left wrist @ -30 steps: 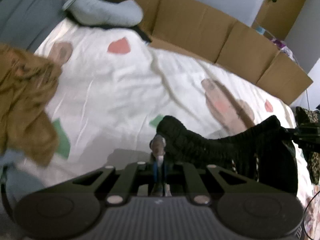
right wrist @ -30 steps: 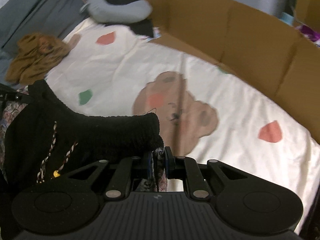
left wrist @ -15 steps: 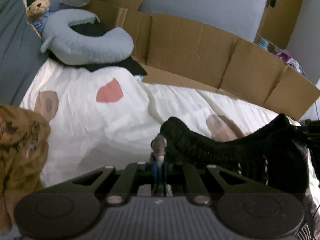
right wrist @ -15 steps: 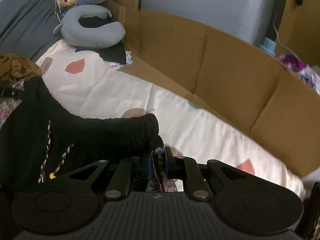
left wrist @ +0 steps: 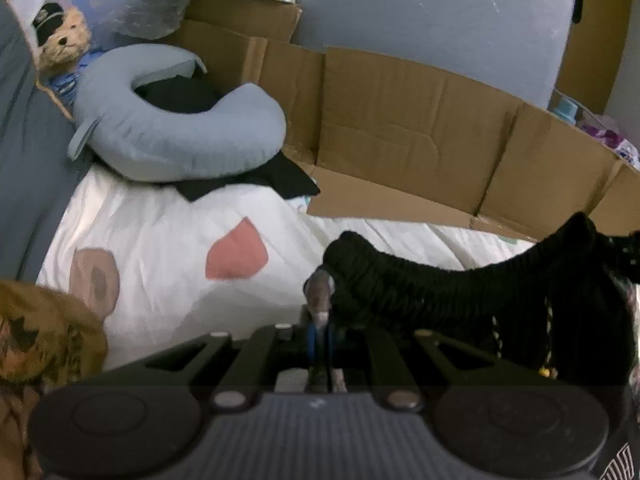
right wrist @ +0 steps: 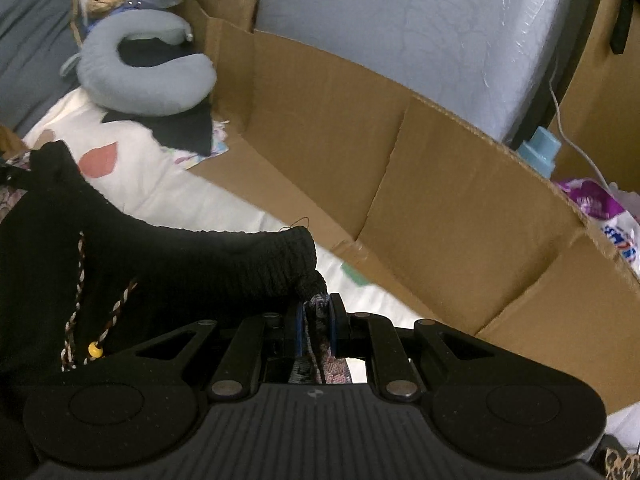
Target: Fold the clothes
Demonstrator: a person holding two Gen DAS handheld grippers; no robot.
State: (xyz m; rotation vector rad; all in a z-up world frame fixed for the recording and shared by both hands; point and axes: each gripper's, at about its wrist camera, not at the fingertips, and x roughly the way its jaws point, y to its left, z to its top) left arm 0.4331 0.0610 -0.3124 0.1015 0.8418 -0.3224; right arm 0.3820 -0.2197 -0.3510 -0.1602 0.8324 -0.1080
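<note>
Here the black ribbed-waist knit garment [left wrist: 440,288] hangs stretched sideways between the left gripper [left wrist: 320,320] and the right gripper [right wrist: 316,324], both clenched on its ends.

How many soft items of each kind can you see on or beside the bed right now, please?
Black knit garment, stretched between both grippers: 1
Mustard-brown garment: 1
Grey neck pillow: 1
Teddy bear: 1
White printed bedsheet: 1
Total: 5
</note>
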